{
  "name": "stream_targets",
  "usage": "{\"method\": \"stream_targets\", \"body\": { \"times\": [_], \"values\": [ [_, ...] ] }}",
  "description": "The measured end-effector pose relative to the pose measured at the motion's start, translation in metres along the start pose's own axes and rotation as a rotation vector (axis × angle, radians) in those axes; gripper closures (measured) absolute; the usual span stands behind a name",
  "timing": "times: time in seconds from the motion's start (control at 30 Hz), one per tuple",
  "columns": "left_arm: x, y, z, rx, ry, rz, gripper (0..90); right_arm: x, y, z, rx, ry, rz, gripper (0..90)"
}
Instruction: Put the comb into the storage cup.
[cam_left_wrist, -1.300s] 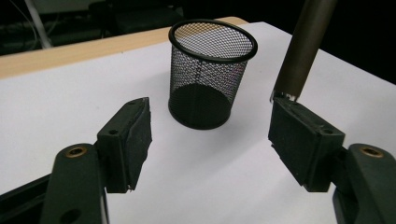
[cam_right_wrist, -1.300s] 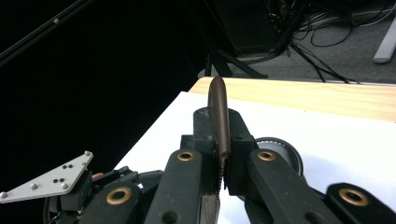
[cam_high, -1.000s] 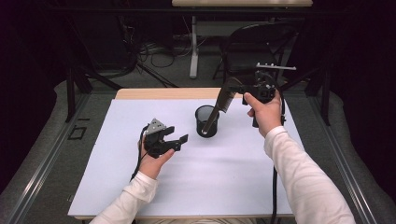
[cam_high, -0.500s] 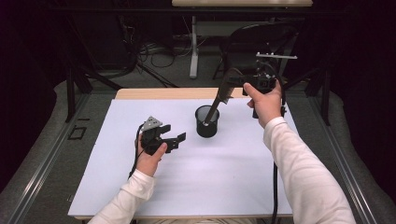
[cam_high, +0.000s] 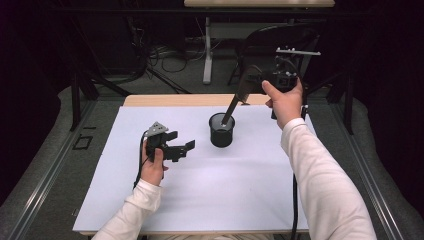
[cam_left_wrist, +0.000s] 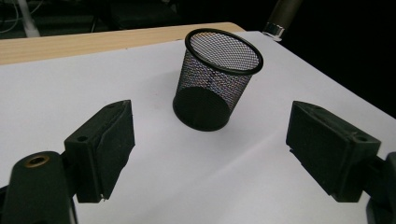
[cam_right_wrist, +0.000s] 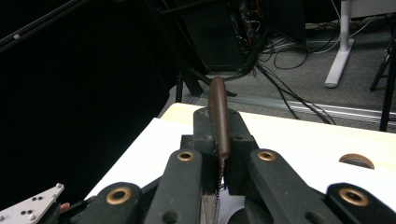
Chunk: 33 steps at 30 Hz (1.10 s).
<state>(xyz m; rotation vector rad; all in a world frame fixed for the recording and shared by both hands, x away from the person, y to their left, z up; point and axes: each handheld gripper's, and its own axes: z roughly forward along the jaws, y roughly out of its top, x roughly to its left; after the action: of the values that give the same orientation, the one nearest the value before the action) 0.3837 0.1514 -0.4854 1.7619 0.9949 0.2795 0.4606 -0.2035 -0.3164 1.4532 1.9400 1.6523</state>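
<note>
Near the centre of the high view, a black mesh cup (cam_high: 222, 131) stands on white paper (cam_high: 200, 200); the right gripper (cam_high: 248, 86), upper right, is clamped on a brown tool (cam_high: 231, 109) reaching into it, while the left gripper (cam_high: 181, 145), jaws just opening and empty, sits left of it.

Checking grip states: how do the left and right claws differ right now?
Left claw: jaws wide, just opening, nothing between them, low over the white table. Right claw: shut on a brown tool handle, raised above the mesh cup. Both are black and hand-held.
</note>
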Motion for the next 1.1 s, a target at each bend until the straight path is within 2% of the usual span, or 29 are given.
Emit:
{"method": "stream_targets", "body": {
  "times": [0.23, 0.5, 0.6, 0.67, 0.8, 1.1],
  "values": [
    [0.002, 0.000, -0.001, 0.004, 0.025, 0.005, 15.3, -0.002, 0.004, 0.004, -0.005, -0.037, -0.004, 86.4],
    [0.003, 0.000, -0.002, 0.005, -0.002, 0.002, 15.2, -0.001, 0.006, 0.012, -0.008, -0.068, -0.003, 86.4],
    [0.002, 0.000, -0.002, 0.003, 0.004, 0.005, 15.1, -0.001, 0.007, 0.017, -0.006, -0.075, -0.006, 86.4],
    [0.002, 0.000, -0.002, 0.005, 0.005, 0.005, 13.1, 0.000, 0.006, 0.020, -0.005, -0.075, -0.001, 86.4],
    [0.003, 0.000, -0.001, 0.021, -0.015, 0.008, 3.7, 0.000, 0.004, 0.027, 0.005, -0.089, -0.006, 86.4],
    [0.002, -0.001, 0.001, 0.035, -0.017, 0.030, 0.4, 0.002, -0.001, 0.040, 0.017, -0.104, -0.014, 86.4]
  ]
}}
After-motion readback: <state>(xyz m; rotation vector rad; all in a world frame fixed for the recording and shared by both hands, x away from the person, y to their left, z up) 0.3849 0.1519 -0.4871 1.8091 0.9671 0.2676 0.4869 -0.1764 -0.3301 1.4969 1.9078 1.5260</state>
